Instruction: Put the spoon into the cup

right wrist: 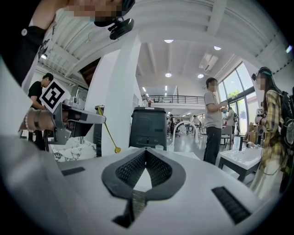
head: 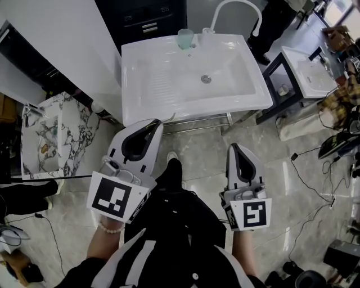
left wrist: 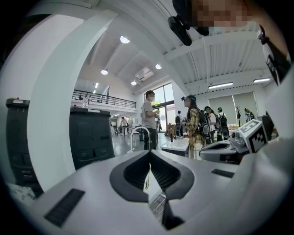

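Note:
A pale teal cup (head: 185, 38) stands on the back rim of the white sink (head: 138, 62), beside the curved faucet (head: 236, 7). My left gripper (head: 157, 122) hovers in front of the sink's near edge, shut on a thin gold spoon (right wrist: 108, 132). In the right gripper view the spoon hangs down from the left gripper (right wrist: 102, 120), bowl lowest. In the left gripper view the spoon (left wrist: 147, 176) shows only as a thin strip between the closed jaws of the left gripper (left wrist: 149, 152). My right gripper (head: 234, 147) is level with it to the right, shut and empty. The cup (right wrist: 159, 147) shows just past the right gripper (right wrist: 146, 150).
A marble-patterned basin (head: 45, 135) stands at the left, a second white sink on a dark frame (head: 306, 67) at the right. A dark cabinet (head: 143, 19) rises behind the sink. Cables (head: 306, 180) lie on the floor at right. Several people stand farther off.

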A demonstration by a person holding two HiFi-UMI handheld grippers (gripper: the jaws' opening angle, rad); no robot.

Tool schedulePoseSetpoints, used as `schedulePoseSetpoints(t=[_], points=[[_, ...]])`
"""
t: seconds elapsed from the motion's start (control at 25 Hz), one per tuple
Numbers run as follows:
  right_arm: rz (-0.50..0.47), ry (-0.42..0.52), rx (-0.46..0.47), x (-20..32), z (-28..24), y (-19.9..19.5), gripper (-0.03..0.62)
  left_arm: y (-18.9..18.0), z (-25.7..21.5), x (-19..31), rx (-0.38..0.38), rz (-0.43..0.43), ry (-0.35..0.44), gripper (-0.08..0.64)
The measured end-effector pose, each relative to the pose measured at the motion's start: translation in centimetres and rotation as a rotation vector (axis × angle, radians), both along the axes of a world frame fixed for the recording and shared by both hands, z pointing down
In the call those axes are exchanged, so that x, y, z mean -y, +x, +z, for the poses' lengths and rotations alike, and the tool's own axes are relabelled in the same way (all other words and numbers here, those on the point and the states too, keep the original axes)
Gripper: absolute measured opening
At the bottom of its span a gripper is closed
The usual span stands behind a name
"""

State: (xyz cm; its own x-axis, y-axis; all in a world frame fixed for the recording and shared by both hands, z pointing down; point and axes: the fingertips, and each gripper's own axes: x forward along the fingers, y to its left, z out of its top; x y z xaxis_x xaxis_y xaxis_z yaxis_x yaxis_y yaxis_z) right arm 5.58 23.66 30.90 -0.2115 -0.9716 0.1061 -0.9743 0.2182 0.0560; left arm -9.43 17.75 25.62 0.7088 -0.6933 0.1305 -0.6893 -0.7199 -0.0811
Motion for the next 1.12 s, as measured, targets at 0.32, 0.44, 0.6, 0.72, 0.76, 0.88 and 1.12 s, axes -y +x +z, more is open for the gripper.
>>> schedulePoseSetpoints(t=[0.32, 0.44, 0.6, 0.72, 0.76, 0.88, 1.12], points=[[0.002, -0.001, 0.003, 2.8, 0.0, 0.6, 0.000, 0.4, 0.1, 3.3, 0.017, -0.005, 0.002, 0.005], [0.007, -0.007, 0.004, 3.9, 0.1, 1.2, 0.000, 1.1, 0.5, 4.6, 0.023, 0.003, -0.015, 0.006], [0.012, -0.011, -0.009, 5.6, 0.1, 2.0, 0.000, 1.8, 0.7, 6.6, 0.022, 0.010, -0.012, 0.006], [0.017, -0.018, -0.013, 7.2, 0.1, 2.7, 0.000, 2.5, 0.8, 8.4, 0.018, 0.013, -0.018, 0.006], [0.019, -0.019, -0.014, 7.9, 0.1, 2.9, 0.000, 2.7, 0.8, 9.1, 0.014, 0.013, -0.020, 0.006], [0.015, -0.019, -0.015, 10.0, -0.1, 3.1, 0.000, 3.1, 0.9, 11.3, 0.000, 0.015, -0.030, 0.006], [0.038, -0.039, -0.039, 14.2, -0.6, 4.3, 0.000, 3.6, 0.8, 15.7, -0.013, 0.021, -0.042, 0.006]])
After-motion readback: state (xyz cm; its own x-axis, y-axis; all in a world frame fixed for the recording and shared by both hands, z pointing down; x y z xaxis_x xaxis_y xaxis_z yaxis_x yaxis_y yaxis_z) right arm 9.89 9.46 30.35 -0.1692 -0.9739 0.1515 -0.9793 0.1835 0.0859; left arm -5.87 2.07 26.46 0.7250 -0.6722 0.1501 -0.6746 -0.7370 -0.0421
